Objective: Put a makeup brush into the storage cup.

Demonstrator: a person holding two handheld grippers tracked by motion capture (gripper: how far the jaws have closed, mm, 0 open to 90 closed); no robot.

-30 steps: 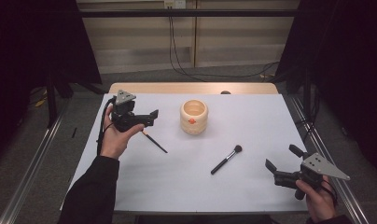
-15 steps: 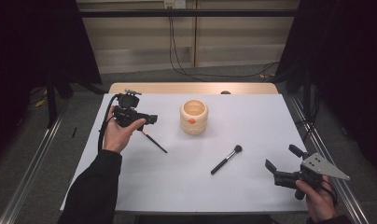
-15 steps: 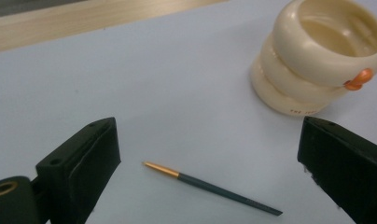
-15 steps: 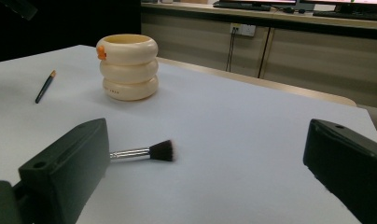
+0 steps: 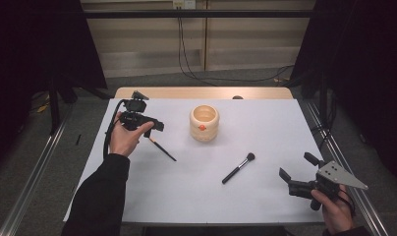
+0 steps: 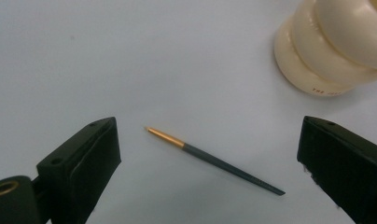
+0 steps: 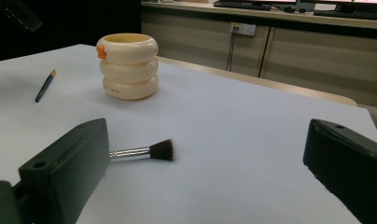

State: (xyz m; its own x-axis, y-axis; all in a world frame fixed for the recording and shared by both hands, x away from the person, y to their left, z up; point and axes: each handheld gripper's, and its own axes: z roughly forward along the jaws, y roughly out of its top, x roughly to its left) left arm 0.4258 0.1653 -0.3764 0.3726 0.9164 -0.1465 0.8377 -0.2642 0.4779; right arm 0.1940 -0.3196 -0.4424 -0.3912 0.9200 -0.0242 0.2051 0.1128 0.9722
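**— Where does the thin brush lie from your jaws?**

The thin brush [image 6: 213, 160] lies flat on the white table [image 5: 265, 123], right between and below the jaws of my left gripper [image 5: 146, 124], which hovers over it. In the left gripper view its long axis runs slantwise across the gap, gold tip toward one jaw, dark tail toward the other. I judge that a poor line for a pinch; I would turn my wrist so the jaws close across the handle, not along it.

**— And the jaws themselves?**

Spread wide on both sides, pinching nothing. My right gripper [image 5: 304, 177] sits low near the table's near right corner, its jaws apart too.

**— Which hand is nearer?**

The left, plainly. The right is well apart from the thin brush; nearer to it is the makeup brush [image 5: 238, 168], which lies on the table with its bristle head pointing away from me. In the right gripper view its handle runs behind one jaw.

**— What else is around?**

The cream ringed cup [image 5: 204, 123] stands upright toward the far middle of the table, near the thin brush but not touching it. The rest of the top is bare white sheet, a strip of wood at the far edge. Beyond it, a pale wall with cables hanging down, and dark curtains on both sides.
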